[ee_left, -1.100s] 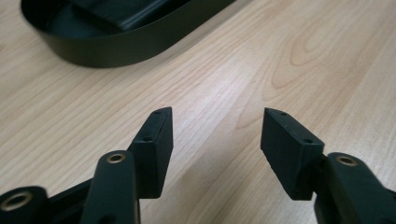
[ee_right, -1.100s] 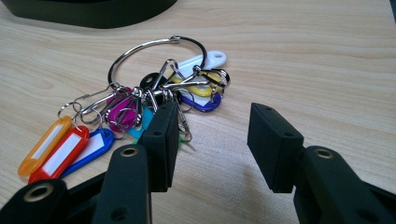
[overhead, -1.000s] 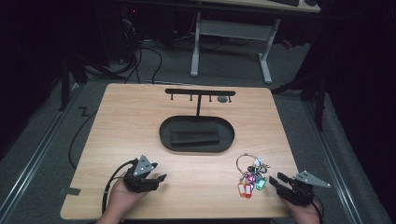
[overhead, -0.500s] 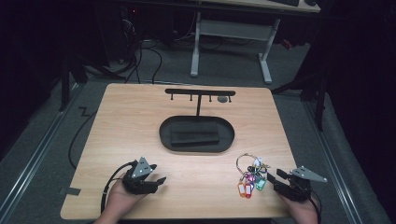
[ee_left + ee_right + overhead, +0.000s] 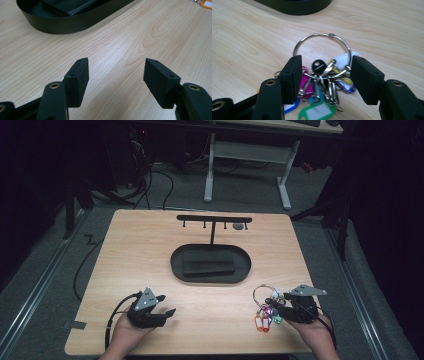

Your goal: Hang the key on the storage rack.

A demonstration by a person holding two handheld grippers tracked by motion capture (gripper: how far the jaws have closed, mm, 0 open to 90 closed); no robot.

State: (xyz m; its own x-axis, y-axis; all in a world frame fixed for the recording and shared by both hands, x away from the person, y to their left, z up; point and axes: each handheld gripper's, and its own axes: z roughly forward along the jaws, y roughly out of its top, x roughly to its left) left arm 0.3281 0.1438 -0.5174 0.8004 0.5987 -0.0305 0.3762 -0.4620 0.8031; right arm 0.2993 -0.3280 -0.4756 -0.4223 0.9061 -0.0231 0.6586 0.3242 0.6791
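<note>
At the lower right of the high view, the keys point(image 5: 266, 314) are straddled by the parted, empty right gripper point(image 5: 325, 78); light, loose and jangly, they are probably best pinched at the ring point(image 5: 322, 47), while the left gripper point(image 5: 116, 80) is held agape.

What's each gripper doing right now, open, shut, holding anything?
Left gripper: open, empty, jaws over bare table.
Right gripper: open, jaws either side of the key ring bunch, not closed on it.

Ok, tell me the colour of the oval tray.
Black tray, clearest in the high view.
</note>
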